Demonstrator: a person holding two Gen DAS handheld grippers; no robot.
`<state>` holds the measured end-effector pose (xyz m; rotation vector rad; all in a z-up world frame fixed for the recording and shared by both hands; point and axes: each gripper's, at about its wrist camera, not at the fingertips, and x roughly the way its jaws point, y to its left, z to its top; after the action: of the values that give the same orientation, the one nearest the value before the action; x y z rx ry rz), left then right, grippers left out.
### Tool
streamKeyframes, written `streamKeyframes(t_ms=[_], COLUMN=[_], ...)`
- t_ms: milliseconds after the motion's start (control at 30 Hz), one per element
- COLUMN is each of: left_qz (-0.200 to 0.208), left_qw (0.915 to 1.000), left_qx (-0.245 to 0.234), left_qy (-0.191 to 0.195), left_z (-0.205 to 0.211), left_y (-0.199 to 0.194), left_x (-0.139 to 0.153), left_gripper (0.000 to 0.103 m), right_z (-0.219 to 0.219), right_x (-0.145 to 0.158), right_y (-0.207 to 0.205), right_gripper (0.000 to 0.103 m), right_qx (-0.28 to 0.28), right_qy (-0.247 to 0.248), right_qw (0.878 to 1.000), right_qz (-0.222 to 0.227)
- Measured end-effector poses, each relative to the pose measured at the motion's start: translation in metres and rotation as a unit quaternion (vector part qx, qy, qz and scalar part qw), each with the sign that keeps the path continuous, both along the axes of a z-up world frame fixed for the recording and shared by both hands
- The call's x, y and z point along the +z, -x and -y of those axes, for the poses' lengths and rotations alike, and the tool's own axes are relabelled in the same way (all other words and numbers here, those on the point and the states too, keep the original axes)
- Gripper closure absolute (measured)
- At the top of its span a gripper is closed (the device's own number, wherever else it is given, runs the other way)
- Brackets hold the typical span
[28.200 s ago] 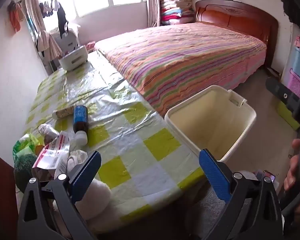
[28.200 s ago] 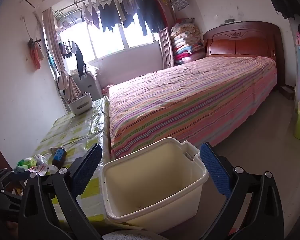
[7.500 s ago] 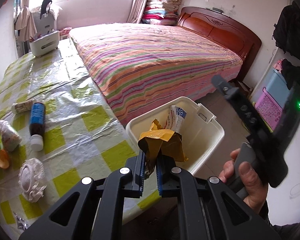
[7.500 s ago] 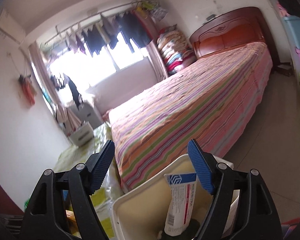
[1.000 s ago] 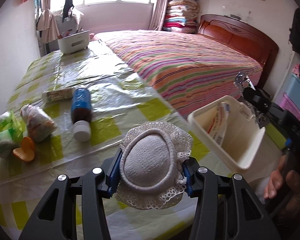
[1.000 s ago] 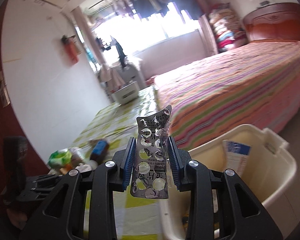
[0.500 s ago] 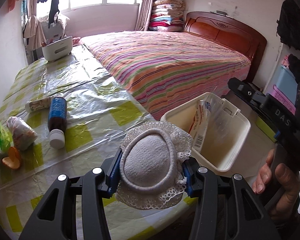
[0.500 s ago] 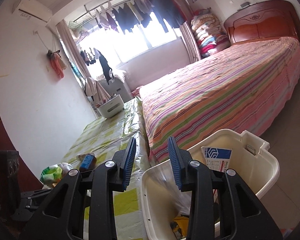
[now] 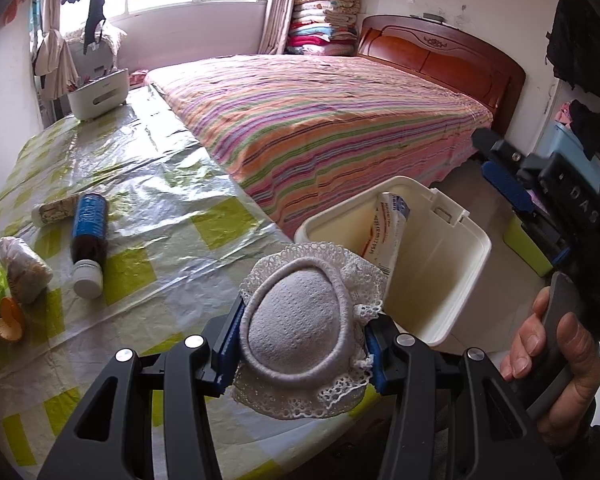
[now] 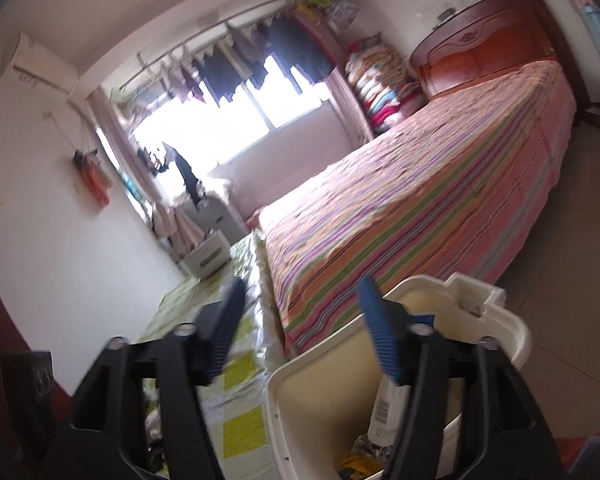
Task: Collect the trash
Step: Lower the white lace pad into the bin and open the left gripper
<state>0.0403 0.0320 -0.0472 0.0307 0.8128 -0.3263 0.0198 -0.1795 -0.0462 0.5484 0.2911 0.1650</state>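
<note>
In the left wrist view the left gripper (image 9: 300, 344) fills the bottom centre of the frame, its blue fingers (image 9: 230, 330) pressed on either side of a round white padded cloth piece with a lace frill (image 9: 300, 328), which is held up over the near edge of the table (image 9: 172, 240) covered in a yellow-and-white checked plastic sheet. Just right of the cloth piece stands the cream plastic bin (image 9: 440, 280), beside the table's edge, with a white printed tube (image 9: 384, 236) leaning against its inner wall. Only this view shows what lies at the left of the frame on the table: a dark bottle with a blue label and white cap (image 9: 88, 240), a small pale tube (image 9: 54, 210) just behind it, a crumpled clear bag (image 9: 24, 268), an orange peel (image 9: 8, 320) and a green packet at the frame's edge. At the lower right a person's right hand (image 9: 556, 360) grips the handle of the right gripper (image 9: 512, 184), whose blue pad shows at the right above the bin. The blurred right wrist view looks from above the bin (image 10: 420, 368) at bottom centre, showing the tube (image 10: 384, 412) and crumpled yellow and clear wrappers (image 10: 360, 460) at its bottom, hidden in the other view. There the right gripper's (image 10: 304, 328) fingers (image 10: 380, 332) are opening with nothing between them. A striped bed (image 10: 420, 184) fills the right of both views.
</note>
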Motion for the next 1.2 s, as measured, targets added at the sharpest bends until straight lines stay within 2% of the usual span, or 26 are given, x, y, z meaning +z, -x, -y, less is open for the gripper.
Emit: streamKeyframes(t_ms=[133,367,533,800,900,967,1000,1200], left_qz=[-0.002,-0.013,-0.02,-0.033,-0.029,-0.019,-0.016,0.006], left_qw=[0.9999,0.9994,0.9989,0.997,0.9967,0.9968,0.997,0.9975], left_qx=[-0.013,-0.032,-0.043,-0.07,-0.075,-0.077,-0.075,-0.068], left_qy=[0.003,0.005,0.002,-0.003,-0.005,-0.007,-0.01,-0.02], left_z=[0.013,0.035,0.052,0.084,0.091,0.095,0.096,0.092], left_y=[-0.004,-0.017,-0.027,-0.044,-0.044,-0.042,-0.041,-0.035], left_x=[-0.001,-0.003,-0.005,-0.005,-0.002,0.0,0.001,0.009], left_gripper=[0.055,0.055,0.055,0.053,0.047,0.034,0.031,0.027], right_z=[0.017,0.046,0.057,0.056,0.058,0.058,0.058,0.056], right_x=[0.002,-0.003,-0.01,-0.008,-0.009,-0.01,-0.011,-0.011], right_y=[0.008,0.022,0.024,0.027,0.027,0.028,0.028,0.028], right_gripper=[0.029,0.011,0.011,0.011,0.011,0.011,0.011,0.011], right_qx=[-0.03,-0.08,-0.089,-0.093,-0.094,-0.094,-0.094,-0.093], right_qy=[-0.022,-0.078,-0.117,-0.129,-0.13,-0.131,-0.13,-0.123], right_qw=[0.999,0.993,0.989,0.987,0.986,0.986,0.986,0.988], right_qz=[0.013,0.031,0.027,0.035,0.034,0.034,0.033,0.032])
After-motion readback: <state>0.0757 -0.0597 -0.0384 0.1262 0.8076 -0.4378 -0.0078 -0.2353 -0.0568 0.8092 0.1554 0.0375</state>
